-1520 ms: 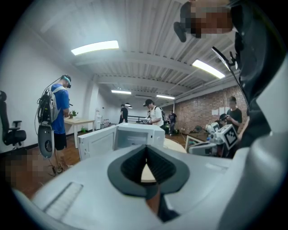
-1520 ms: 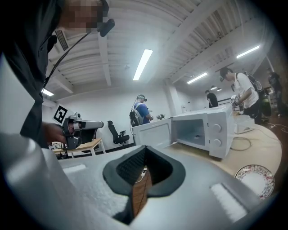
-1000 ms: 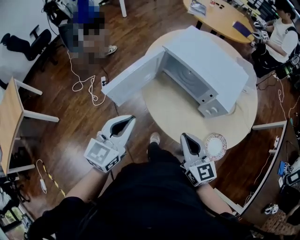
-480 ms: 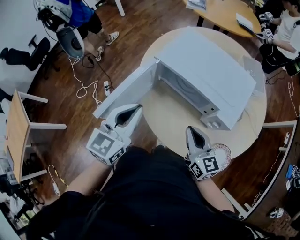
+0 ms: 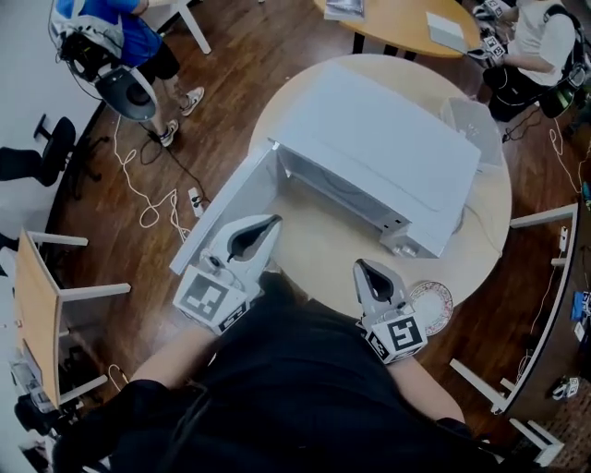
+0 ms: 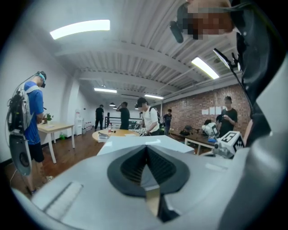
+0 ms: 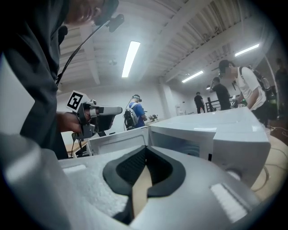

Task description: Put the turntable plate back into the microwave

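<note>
The white microwave (image 5: 379, 152) stands on a round wooden table (image 5: 323, 245), its door (image 5: 222, 217) swung open to the left. The patterned turntable plate (image 5: 430, 306) lies flat at the table's near right edge, below the microwave's control corner. My right gripper (image 5: 358, 265) is shut and empty, just left of the plate and not touching it. My left gripper (image 5: 273, 221) is also shut and empty, beside the open door's near end. In the right gripper view the microwave's open cavity (image 7: 180, 143) lies ahead of the shut gripper (image 7: 146, 147). The left gripper (image 6: 146, 147) points over the microwave's top.
A clear container (image 5: 471, 120) sits on the table behind the microwave. Cables (image 5: 152, 199) trail over the wooden floor on the left, near a person with gear (image 5: 115, 46). A second table (image 5: 406, 23) and a seated person (image 5: 536, 37) are beyond. A wooden desk (image 5: 37, 305) stands far left.
The table and microwave have come nearer. My left gripper has closed in on the open door's end. My right gripper stays just left of the plate.
</note>
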`<state>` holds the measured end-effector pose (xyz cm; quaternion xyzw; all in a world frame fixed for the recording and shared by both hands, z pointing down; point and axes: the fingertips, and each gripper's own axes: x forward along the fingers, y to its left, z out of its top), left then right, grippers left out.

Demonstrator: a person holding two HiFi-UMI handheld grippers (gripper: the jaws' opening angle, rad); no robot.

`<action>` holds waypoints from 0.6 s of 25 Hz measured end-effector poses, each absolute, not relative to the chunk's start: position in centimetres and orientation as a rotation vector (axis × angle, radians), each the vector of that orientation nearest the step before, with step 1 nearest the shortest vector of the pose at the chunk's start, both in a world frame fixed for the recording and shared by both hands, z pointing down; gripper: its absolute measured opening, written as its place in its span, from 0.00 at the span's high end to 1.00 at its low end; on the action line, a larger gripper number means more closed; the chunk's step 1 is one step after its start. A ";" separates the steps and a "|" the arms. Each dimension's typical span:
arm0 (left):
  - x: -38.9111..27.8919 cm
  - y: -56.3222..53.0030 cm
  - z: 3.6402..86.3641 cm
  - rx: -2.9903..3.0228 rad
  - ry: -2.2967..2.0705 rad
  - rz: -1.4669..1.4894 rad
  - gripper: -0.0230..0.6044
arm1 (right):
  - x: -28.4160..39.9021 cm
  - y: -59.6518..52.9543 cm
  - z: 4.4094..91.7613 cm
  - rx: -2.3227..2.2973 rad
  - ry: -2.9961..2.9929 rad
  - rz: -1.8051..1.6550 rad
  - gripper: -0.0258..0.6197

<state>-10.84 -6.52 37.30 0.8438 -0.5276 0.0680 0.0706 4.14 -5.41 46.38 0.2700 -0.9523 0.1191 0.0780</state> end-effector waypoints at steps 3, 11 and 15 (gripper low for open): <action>-10.6 -8.0 36.8 2.614 -1.524 0.213 0.96 | 4.1 -5.1 45.9 0.864 -2.840 0.295 0.96; -9.6 -11.5 35.4 2.798 -1.241 0.167 0.96 | 3.8 -5.6 45.4 1.172 -2.740 0.284 0.96; -9.7 -11.6 36.1 2.838 -1.064 0.161 0.96 | 3.6 -6.1 44.4 1.365 -2.669 0.219 0.96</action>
